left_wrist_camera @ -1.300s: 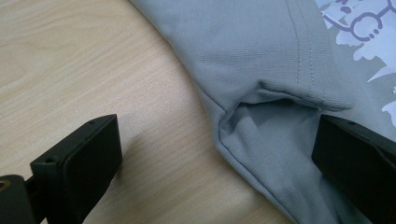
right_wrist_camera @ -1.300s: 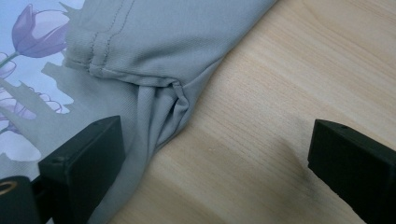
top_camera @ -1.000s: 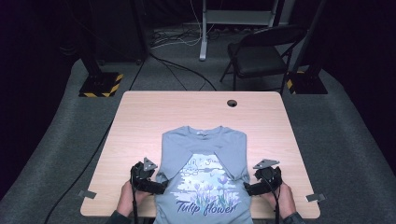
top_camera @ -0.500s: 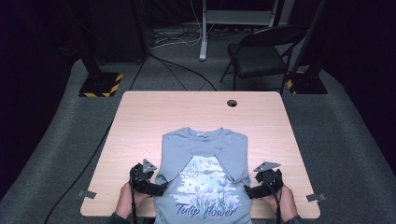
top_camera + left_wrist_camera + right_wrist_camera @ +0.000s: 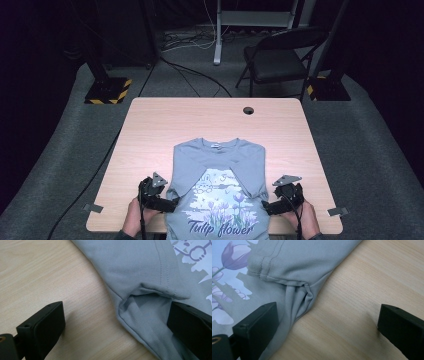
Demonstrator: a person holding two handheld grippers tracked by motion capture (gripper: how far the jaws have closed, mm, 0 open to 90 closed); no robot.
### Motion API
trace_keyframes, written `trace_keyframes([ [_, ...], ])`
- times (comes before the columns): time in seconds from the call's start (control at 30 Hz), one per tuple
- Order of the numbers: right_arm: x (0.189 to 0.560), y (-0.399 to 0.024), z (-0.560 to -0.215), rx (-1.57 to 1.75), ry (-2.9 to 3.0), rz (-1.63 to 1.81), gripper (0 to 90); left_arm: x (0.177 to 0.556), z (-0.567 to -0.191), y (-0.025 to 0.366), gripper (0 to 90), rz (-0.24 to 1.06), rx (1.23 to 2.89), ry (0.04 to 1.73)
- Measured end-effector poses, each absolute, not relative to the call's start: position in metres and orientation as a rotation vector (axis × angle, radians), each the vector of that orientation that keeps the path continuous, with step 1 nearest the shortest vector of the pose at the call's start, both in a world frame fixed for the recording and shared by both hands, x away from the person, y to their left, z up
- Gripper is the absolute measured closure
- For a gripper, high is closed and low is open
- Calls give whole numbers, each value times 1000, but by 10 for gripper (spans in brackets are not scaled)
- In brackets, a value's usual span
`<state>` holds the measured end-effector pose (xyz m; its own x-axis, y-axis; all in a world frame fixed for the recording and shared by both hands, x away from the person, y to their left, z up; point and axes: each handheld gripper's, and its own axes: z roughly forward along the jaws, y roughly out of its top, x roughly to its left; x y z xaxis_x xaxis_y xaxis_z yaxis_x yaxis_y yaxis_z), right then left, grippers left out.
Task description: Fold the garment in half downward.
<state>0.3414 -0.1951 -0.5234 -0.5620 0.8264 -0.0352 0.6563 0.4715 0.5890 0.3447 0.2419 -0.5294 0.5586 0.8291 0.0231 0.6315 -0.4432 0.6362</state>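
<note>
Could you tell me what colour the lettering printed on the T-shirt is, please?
The "Tulip flower" lettering on the grey-blue T-shirt is dark purple, clearest in the high view.

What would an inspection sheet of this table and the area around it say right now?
Surface: wooden table, bare at the far end, with a round hole near its far edge.
Job's things: grey T-shirt, print up, sleeves folded in over the front, hem hanging over the near edge.
Clutter: nothing seen.
Grippers: left gripper open, straddling the shirt's left side edge; right gripper open, straddling the right side edge.
Cables: one trails from each gripper; more run across the floor behind the table.
Surroundings: folding chair, two stand bases with yellow-black stripes, grey carpet, dark room.
</note>
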Motion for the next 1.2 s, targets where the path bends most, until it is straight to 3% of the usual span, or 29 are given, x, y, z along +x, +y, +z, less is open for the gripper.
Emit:
trace_keyframes([
  [1.0,342,-197,-524,1265,2422,774,10,344,-528,243,11,440,2218,1168],
  [1.2,342,-199,-520,1269,2411,808,18,349,-520,250,13,413,2153,1193],
])
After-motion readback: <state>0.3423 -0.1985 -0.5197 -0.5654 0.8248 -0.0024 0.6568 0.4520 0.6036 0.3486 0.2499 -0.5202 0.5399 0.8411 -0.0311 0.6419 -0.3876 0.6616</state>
